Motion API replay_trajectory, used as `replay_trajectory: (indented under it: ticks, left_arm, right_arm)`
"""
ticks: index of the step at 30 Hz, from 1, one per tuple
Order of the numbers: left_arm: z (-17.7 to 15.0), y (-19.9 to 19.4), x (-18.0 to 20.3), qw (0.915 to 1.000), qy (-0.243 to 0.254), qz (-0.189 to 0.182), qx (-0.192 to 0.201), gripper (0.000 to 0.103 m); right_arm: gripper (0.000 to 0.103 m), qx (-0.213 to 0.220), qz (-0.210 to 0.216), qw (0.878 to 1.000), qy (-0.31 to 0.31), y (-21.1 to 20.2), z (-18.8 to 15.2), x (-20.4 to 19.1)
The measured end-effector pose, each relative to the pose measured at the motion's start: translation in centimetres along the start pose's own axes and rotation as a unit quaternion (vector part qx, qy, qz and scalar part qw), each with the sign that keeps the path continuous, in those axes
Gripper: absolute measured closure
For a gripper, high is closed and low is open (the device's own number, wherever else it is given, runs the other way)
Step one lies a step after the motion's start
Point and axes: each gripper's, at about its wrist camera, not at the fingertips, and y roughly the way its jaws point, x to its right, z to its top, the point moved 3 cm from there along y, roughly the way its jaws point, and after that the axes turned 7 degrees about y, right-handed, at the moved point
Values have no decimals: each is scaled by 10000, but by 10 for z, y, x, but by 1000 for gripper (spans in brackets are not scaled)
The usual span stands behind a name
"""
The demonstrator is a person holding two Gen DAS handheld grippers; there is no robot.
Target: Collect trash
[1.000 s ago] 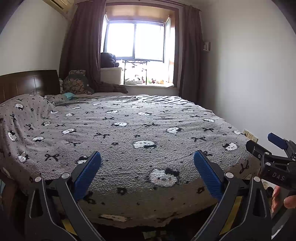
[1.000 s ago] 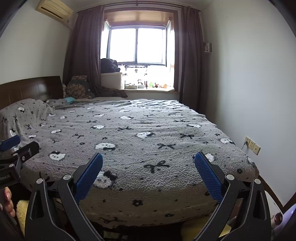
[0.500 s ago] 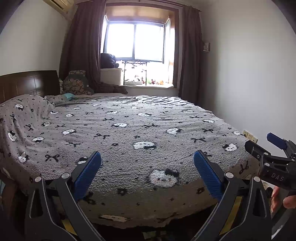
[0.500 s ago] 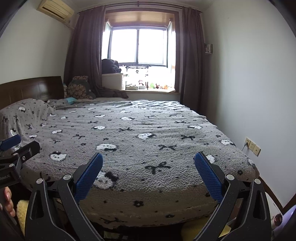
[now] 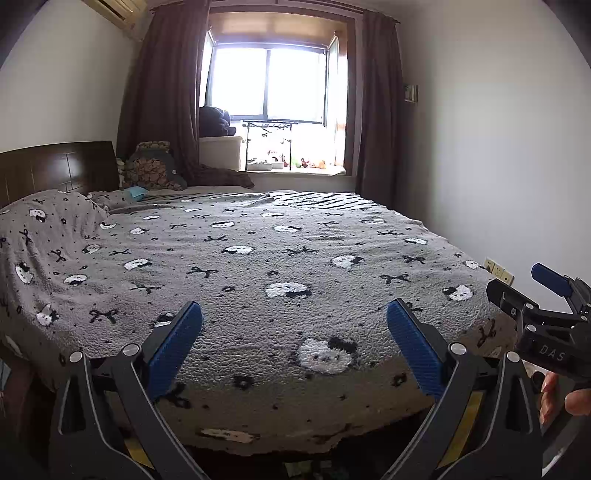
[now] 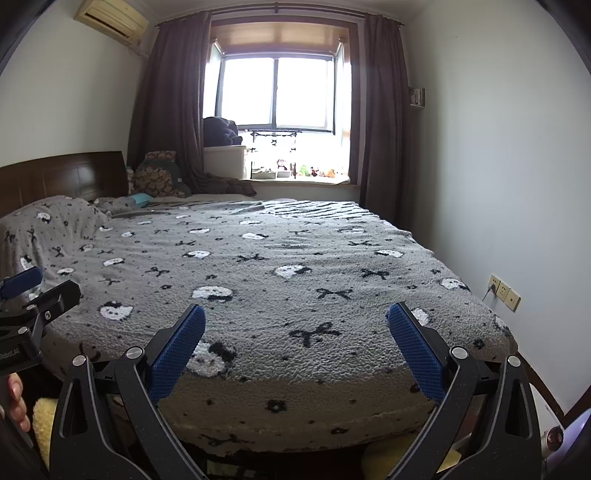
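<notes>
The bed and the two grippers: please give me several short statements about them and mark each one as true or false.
1. Both the left gripper and the right gripper are open and hold nothing. True.
2. The blanket on the bed is plain white. False: it is grey, with black bows and white cat faces.
3. The curtains are drawn shut over the window. False: they hang at the sides and daylight comes in.
4. An air conditioner is mounted high on the left wall. True.
5. Wall sockets sit on the wall right of the bed. True.
6. A piece of trash is held in the right gripper. False: nothing is between its fingers.
</notes>
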Motion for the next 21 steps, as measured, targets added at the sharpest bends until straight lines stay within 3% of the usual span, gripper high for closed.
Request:
replay_trajectory:
  ticks: [21]
  left_arm:
    - [-2, 0, 1, 10000, 4, -5, -31, 8]
  right_arm:
    - [3, -23, -10, 10000, 0, 0, -2, 0]
